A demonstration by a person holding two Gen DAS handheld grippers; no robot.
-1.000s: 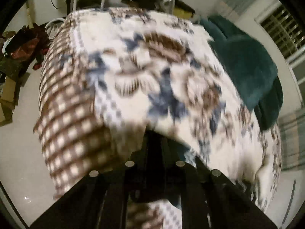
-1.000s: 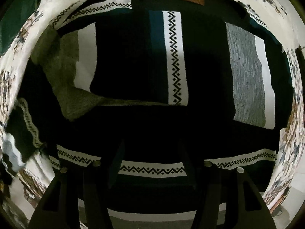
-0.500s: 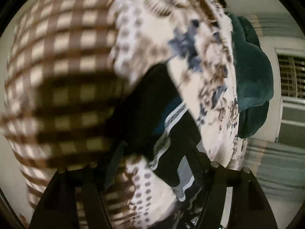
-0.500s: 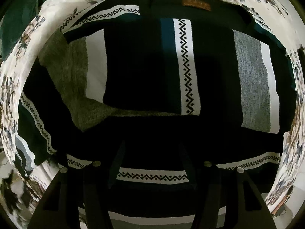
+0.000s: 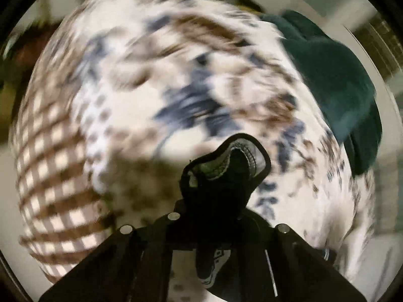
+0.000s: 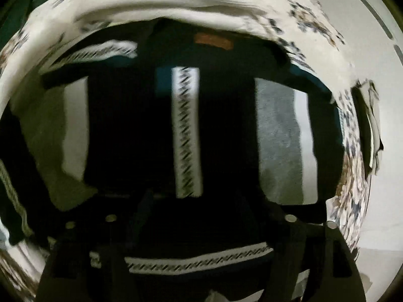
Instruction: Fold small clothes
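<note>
A dark sweater [image 6: 131, 130] with white zigzag bands, grey panels and an orange-brown label [image 6: 212, 40] lies spread on a floral bed cover [image 6: 176, 10]. My left gripper [image 5: 214, 201] is shut on a bunched dark edge of the sweater [image 5: 226, 171], held above the bed. My right gripper [image 6: 199, 216] hovers just over the sweater's lower part. Its fingers [image 6: 277, 226] stand apart with dark fabric showing between them. Both views are blurred.
The bed cover [image 5: 151, 80] is white with blue and brown flowers and a brown checked border at the left. A dark green blanket [image 5: 335, 80] lies at the bed's right side. Pale floor shows beyond the bed's edges.
My left gripper closed on the sweater edge and swung back to face across the bed. My right view shifted, the sweater sliding down in frame.
</note>
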